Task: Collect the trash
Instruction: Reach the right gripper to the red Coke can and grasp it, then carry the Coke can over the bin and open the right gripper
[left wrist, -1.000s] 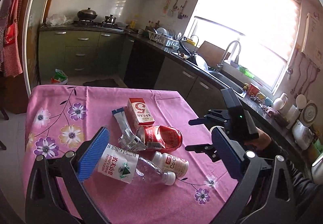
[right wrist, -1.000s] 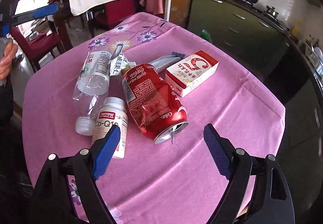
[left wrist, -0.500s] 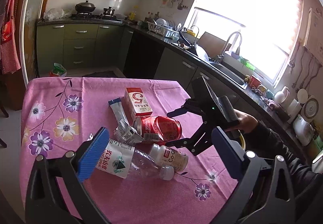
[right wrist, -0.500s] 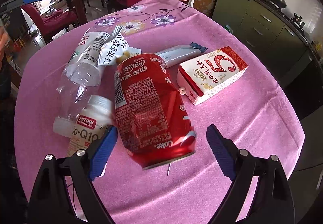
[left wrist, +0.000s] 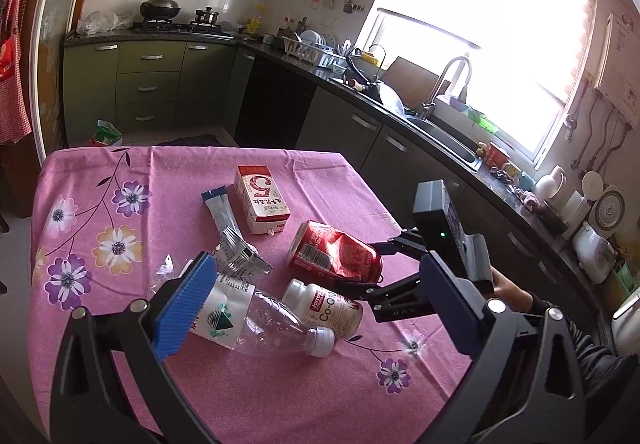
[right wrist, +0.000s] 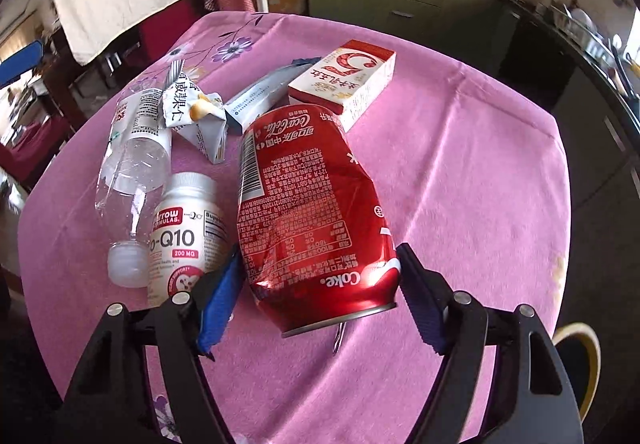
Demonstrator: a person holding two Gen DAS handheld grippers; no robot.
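Roughly six trash pieces: one can (right wrist: 312, 203), two bottles (right wrist: 136, 159).

The can (right wrist: 312, 211) is dented metal with a glossy red skin. The water bottle (right wrist: 134, 163) is clear, crumpled plastic; the pill bottle (right wrist: 184, 232) is smooth white plastic. The carton (right wrist: 344, 79) looks like matt card. A pink flowered cloth (right wrist: 460, 171) covers the bench.

R gripper (right wrist: 320, 284): black frame, blue pads, angled steeply down; jaws just been closing, dented red soda can (right wrist: 312, 211) between, pads right at its sides
L gripper (left wrist: 316, 308): same build, jaws wide apart, nothing between
R hand (left wrist: 508, 290): behind its gripper, dark sleeve
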